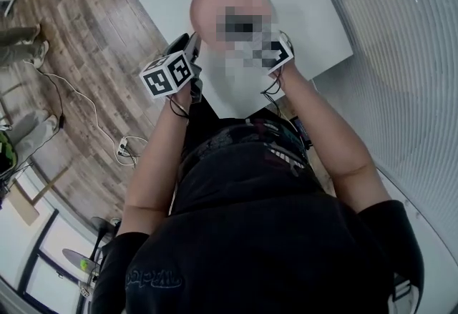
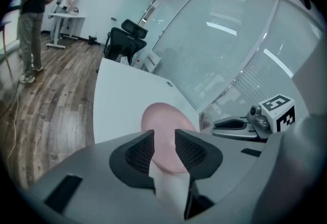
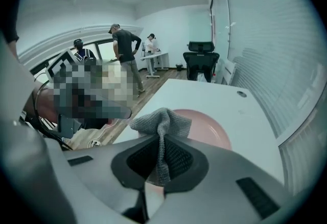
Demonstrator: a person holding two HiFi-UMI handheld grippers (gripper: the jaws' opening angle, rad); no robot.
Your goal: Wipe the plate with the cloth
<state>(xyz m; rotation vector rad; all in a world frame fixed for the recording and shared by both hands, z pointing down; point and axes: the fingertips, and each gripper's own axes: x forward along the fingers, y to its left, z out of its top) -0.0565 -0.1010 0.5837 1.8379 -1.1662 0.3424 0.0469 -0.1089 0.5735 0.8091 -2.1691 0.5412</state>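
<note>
Grey knitted cloth hangs pinched in the right gripper's closed jaws, over the round pink plate lying on the white table. The left gripper gapes empty. The cloth seems clear of the plate; wiping calls for lowering it onto the plate's face.

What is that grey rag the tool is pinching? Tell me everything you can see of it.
The cloth is small and grey, with a coarse woven look, soft and crumpled. The right gripper pinches it between its jaws: a bunched fold stands above them and a narrow strip hangs down between the pads. Behind it lies the pink plate on the white table; the cloth seems raised off the plate.
</note>
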